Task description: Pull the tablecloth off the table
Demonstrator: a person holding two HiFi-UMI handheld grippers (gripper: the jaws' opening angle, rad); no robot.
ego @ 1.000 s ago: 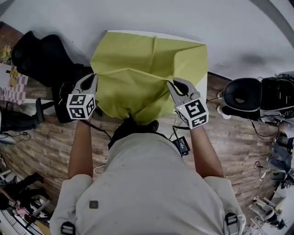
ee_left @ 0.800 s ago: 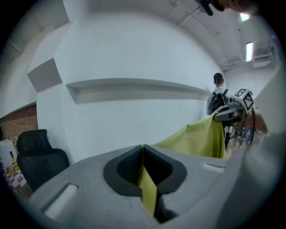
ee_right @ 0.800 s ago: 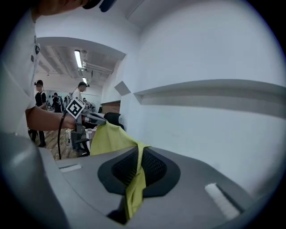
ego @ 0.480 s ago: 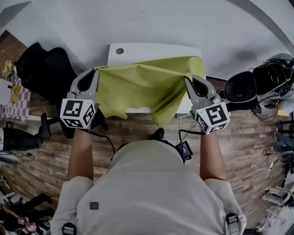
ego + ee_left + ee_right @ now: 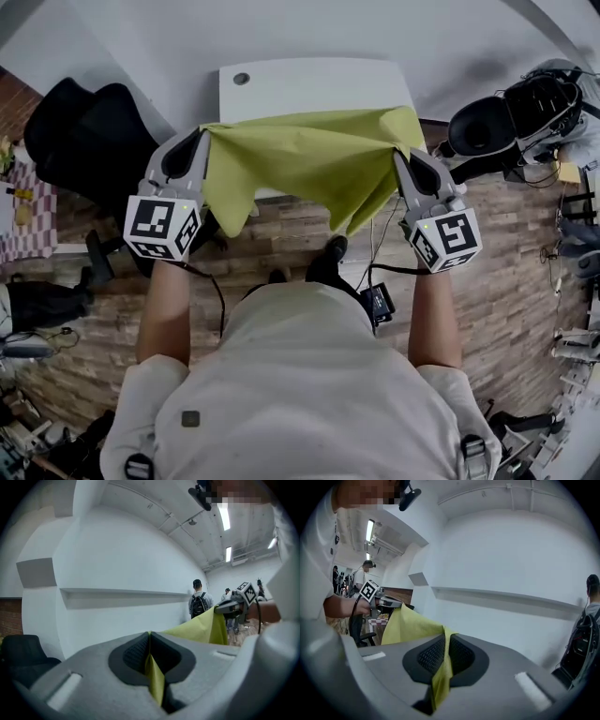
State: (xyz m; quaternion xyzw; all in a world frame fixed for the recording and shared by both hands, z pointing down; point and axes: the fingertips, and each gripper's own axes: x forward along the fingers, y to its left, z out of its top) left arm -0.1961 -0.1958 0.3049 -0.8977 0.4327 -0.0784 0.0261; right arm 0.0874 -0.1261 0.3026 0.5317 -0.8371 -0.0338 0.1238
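Yellow-green fabric sits pinched between the closed jaws of the left gripper [image 5: 201, 138], which grips one corner of the tablecloth [image 5: 309, 159]. From there the tablecloth stretches across to the right, held up over the near edge of the white surface [image 5: 309, 84], whose far part lies bare. The lower folds droop past that edge, and I cannot tell whether they touch it. At the right, the right gripper [image 5: 403, 157] is likewise clamped on the opposite corner, with a fold showing between its pads. To finish well, I judge that both hands should draw back together, level and evenly. The grip should be firm so that neither corner slips, and the trailing folds should be lifted clear of the edge.
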